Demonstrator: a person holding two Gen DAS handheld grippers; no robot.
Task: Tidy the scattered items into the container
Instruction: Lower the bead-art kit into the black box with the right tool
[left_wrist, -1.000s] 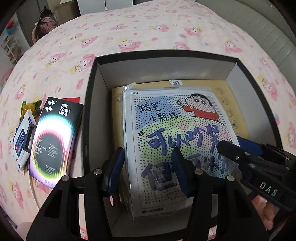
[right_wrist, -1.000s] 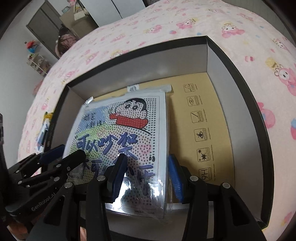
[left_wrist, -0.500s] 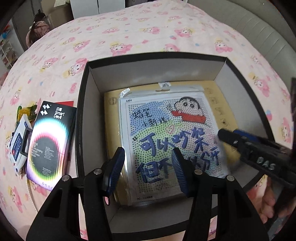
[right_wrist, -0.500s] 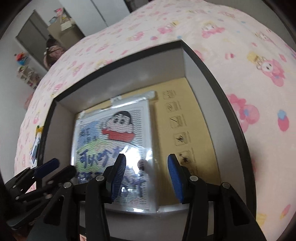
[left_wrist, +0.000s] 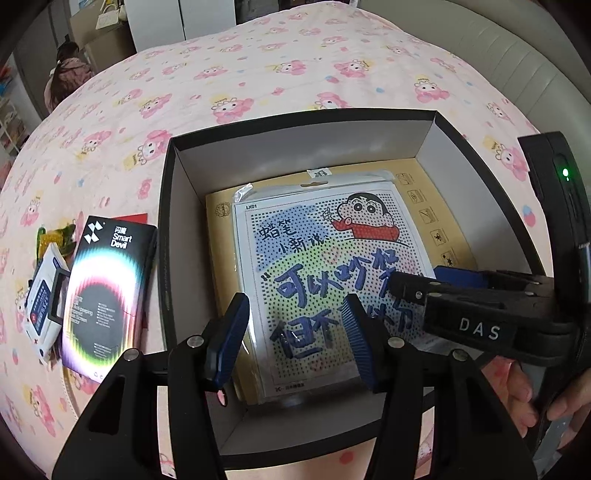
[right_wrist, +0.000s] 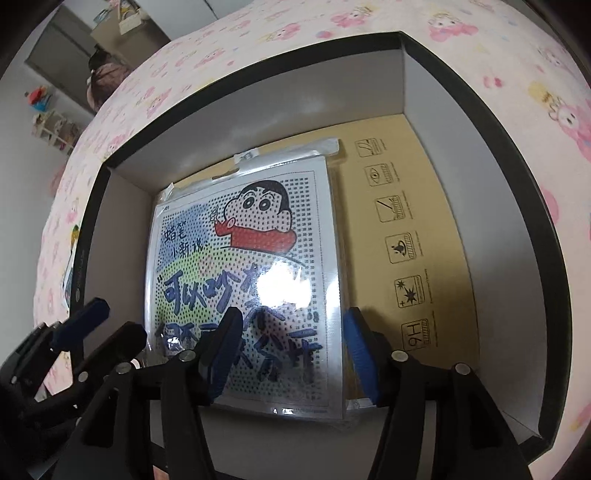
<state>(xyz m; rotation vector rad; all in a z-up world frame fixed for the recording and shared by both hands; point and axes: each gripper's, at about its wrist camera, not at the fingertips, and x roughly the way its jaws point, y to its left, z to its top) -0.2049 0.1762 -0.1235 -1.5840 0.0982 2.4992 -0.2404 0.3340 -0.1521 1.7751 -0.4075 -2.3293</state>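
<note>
Both claws point down into the black box (left_wrist: 168, 236): left gripper (left_wrist: 295, 334) gapes empty, right gripper (right_wrist: 291, 345) is opening, nothing pinched; the cartoon packet (left_wrist: 325, 266) lies flat inside on a brown carton (right_wrist: 424, 229); left of the box, on the pink bedspread (left_wrist: 258, 74), lies the Smart Devil box (left_wrist: 107, 295).

A bed (left_wrist: 258, 74) fills most of the view, covered in a pale pink sheet printed with pink cartoon animals. Along its right side runs a grey padded headboard (left_wrist: 517, 62). Beyond the far edge — white cabinet doors (left_wrist: 177, 18), cardboard boxes (left_wrist: 99, 37), a small cluttered shelf (right_wrist: 55, 129) against a white wall.
</note>
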